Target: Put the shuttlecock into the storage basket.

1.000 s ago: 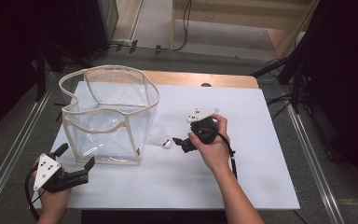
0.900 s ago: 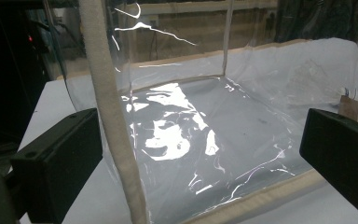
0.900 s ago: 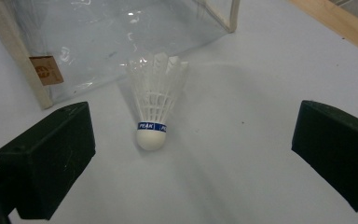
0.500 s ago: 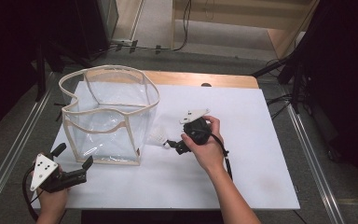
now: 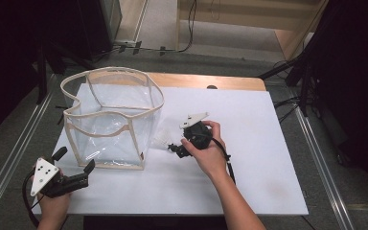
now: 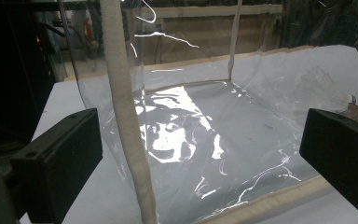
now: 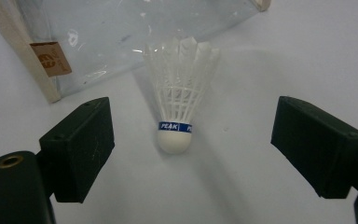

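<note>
Your right gripper [image 7: 186, 140] had its jaws wide, just closing in, pads clear of the shuttlecock [image 7: 181, 100] lying on the desk [image 7: 284, 56] between them, cork toward you; it looked featherlight and crushable, so pinching the cork, not the feather skirt, seemed safest.

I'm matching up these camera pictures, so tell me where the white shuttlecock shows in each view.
High view: the shuttlecock lies on the white table, mid-picture, between the clear bag and the right hand-held gripper.
Left gripper view: I cannot make it out; the clear bag's wall is in front.
Right gripper view: centre of the picture, cork toward the camera, between the open jaws, untouched.
Shared landmark: the bag's beige trim.
</note>
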Demonstrator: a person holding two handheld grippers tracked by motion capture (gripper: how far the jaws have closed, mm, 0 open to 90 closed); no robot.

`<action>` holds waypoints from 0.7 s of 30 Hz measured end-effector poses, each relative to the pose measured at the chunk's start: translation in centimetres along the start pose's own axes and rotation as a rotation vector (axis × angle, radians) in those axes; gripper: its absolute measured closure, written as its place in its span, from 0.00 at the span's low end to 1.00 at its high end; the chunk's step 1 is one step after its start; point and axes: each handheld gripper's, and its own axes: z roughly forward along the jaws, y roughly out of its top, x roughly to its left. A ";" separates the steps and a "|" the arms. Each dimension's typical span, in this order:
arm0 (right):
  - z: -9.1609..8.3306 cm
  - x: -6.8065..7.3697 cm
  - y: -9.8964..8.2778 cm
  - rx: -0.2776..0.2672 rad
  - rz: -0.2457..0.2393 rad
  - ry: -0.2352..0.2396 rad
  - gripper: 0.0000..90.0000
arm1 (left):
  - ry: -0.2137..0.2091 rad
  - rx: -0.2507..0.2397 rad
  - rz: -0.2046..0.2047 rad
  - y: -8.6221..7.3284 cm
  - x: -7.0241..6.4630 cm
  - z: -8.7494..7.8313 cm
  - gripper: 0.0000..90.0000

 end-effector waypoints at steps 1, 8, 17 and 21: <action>0.1 0.0 0.0 0.003 0.004 0.004 0.13 | 0.001 0.000 0.000 0.0 0.0 0.0 0.00; 0.9 0.0 0.0 0.038 0.035 0.018 0.17 | 0.001 -0.005 -0.006 0.0 0.1 0.0 0.00; 2.0 0.3 0.0 0.073 0.052 0.013 0.28 | 0.000 -0.007 -0.005 0.0 0.0 0.0 0.00; 2.4 0.5 -0.1 0.085 0.064 0.012 0.38 | -0.001 -0.008 -0.005 0.0 0.0 0.0 0.00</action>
